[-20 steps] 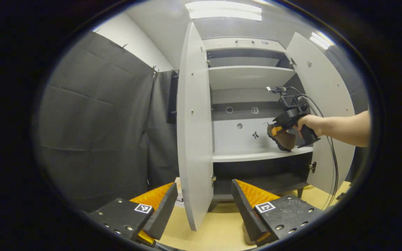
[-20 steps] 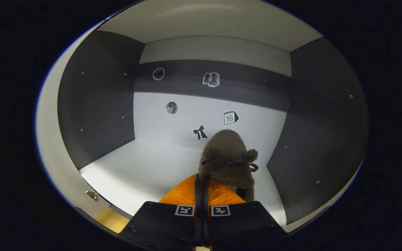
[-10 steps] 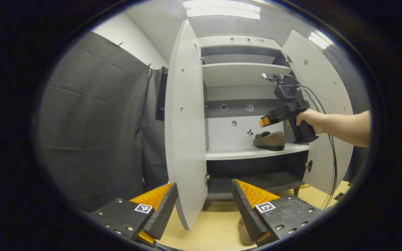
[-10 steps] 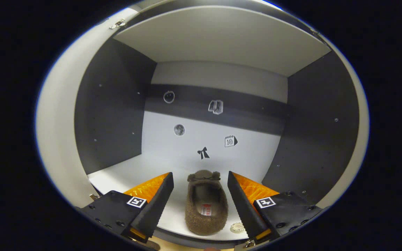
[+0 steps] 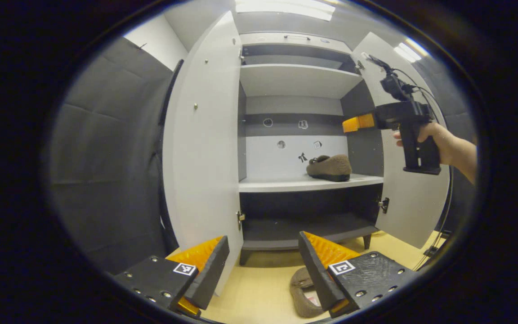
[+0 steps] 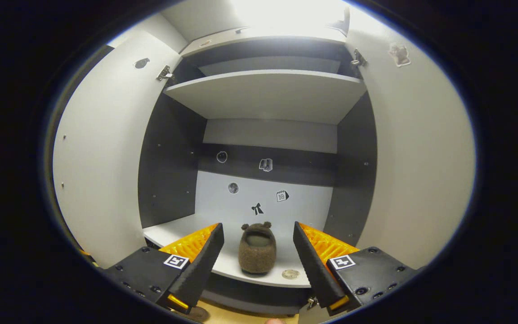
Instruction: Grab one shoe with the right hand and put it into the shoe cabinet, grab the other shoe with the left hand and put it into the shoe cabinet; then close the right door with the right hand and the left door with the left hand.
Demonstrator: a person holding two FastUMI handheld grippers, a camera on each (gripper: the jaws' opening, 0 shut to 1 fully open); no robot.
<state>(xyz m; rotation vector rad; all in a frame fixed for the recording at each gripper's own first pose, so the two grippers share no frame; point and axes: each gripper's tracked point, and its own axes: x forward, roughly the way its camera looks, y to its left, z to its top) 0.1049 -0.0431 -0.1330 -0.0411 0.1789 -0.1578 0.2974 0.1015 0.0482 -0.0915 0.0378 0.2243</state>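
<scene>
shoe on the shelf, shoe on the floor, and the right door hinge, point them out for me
shoe on the shelf (image 6: 257,250), right gripper view, on its fuzzy heel.
shoe on the floor (image 5: 301,292), left gripper view, on its brown upper.
right door hinge (image 5: 382,204), left gripper view, on the lower hinge plate.

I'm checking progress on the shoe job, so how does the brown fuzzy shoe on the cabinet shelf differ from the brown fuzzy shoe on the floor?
The brown fuzzy shoe on the cabinet shelf rests on the white middle shelf, whereas the brown fuzzy shoe on the floor lies on the tan floor in front of the cabinet. The shelf shoe stands in full view, free of both tongs; the floor shoe is partly hidden behind a finger of the left tongs. Both share the same brown fleecy slipper look.
</scene>
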